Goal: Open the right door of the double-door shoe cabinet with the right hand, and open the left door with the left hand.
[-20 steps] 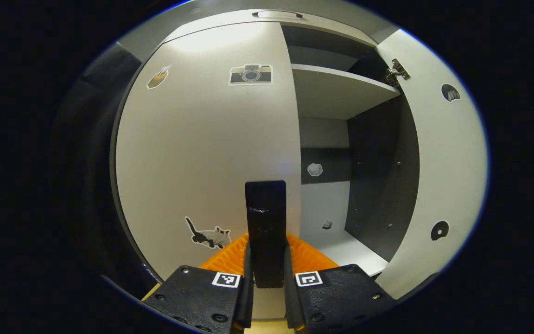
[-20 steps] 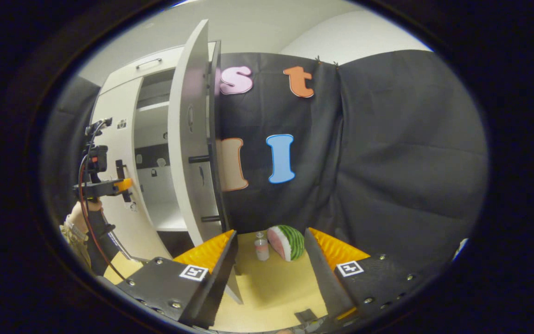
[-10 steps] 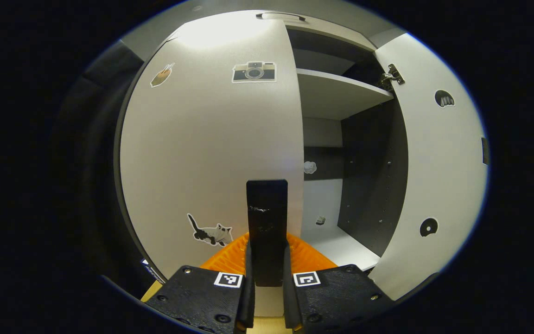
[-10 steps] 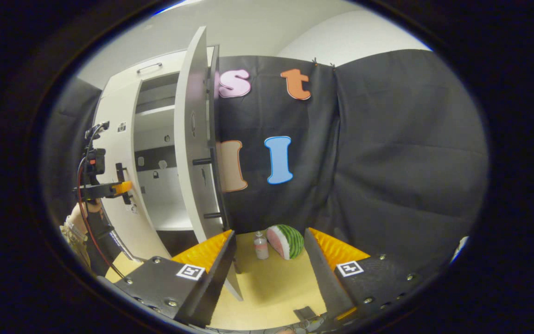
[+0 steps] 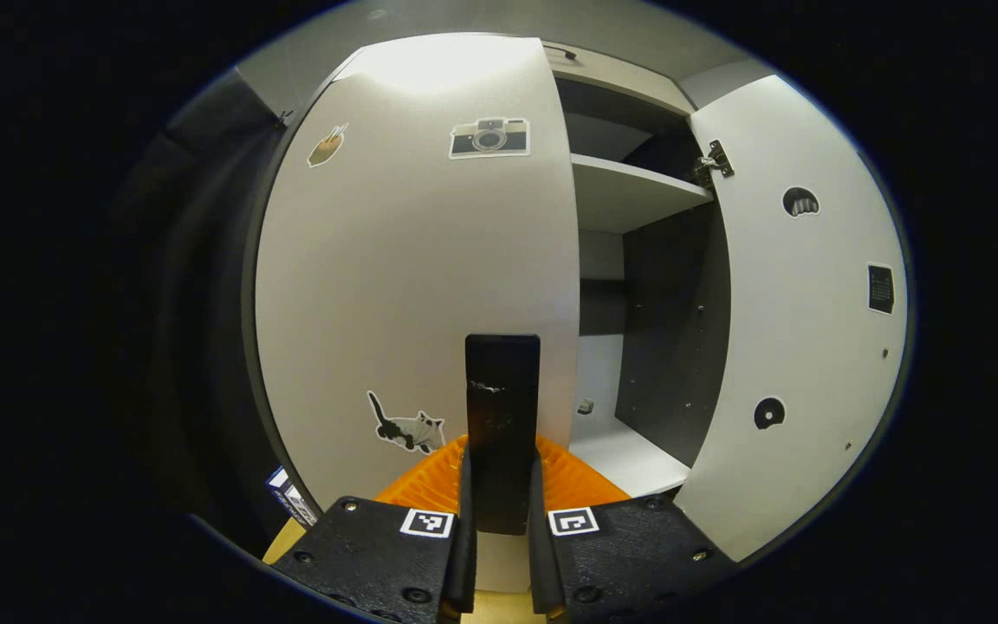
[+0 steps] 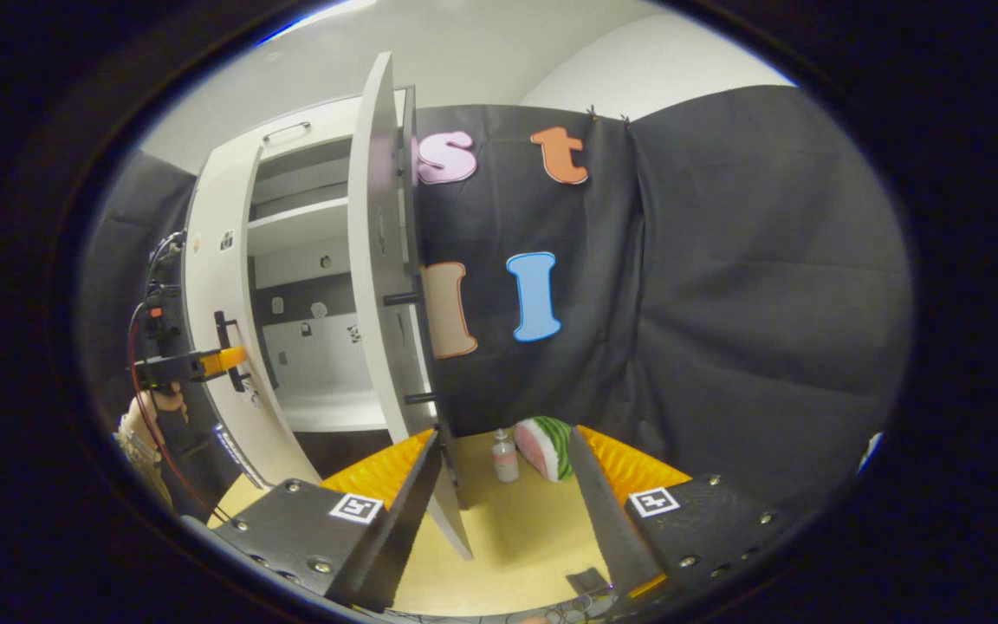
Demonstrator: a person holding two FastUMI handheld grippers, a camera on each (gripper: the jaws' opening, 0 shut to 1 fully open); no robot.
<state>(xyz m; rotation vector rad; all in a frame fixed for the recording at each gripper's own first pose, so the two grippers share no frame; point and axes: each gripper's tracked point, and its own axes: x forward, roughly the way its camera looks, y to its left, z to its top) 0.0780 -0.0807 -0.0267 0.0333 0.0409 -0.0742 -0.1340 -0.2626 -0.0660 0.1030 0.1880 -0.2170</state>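
- Presently, left door (image 5: 412, 286): pale flat panel on the cabinet (image 6: 291, 147), swung a little way out from the front, its free edge beside the open bay. Stickers on its face: camera (image 5: 489, 138), cat (image 5: 408, 428).
- Handle (image 5: 502, 416): dark upright bar near the door's free edge, low on the panel. Judged the proper hold: rigid, narrow enough to pinch, farthest from the hinge and so easiest to swing.
- Left gripper (image 5: 500, 485): fingers nearly together, both pressing the handle's sides. Seen from the right gripper view as well, held by a hand (image 6: 151, 409) at the door's front.
- Handling, judged: stiff board, moderate weight, turns on hinges. It should follow an arc; a straight pull would strain the pinch. The smooth bar may slip if the wrist does not turn with the door.
- Right door (image 6: 382, 260): wide open, edge-on in the right gripper view, its own handle pegs jutting toward the cloth. A hinge (image 5: 709, 161) shows at its top.
- Right gripper (image 6: 503, 485): fingers spread well apart, holding nothing, low beside the right door's bottom corner.
- Interior: 1 shelf (image 5: 629, 186) high up, dark side wall, pale floor.
- Beyond, on the tan floor: melon slice (image 6: 544, 447) and small bottle (image 6: 505, 457), just beside each other.
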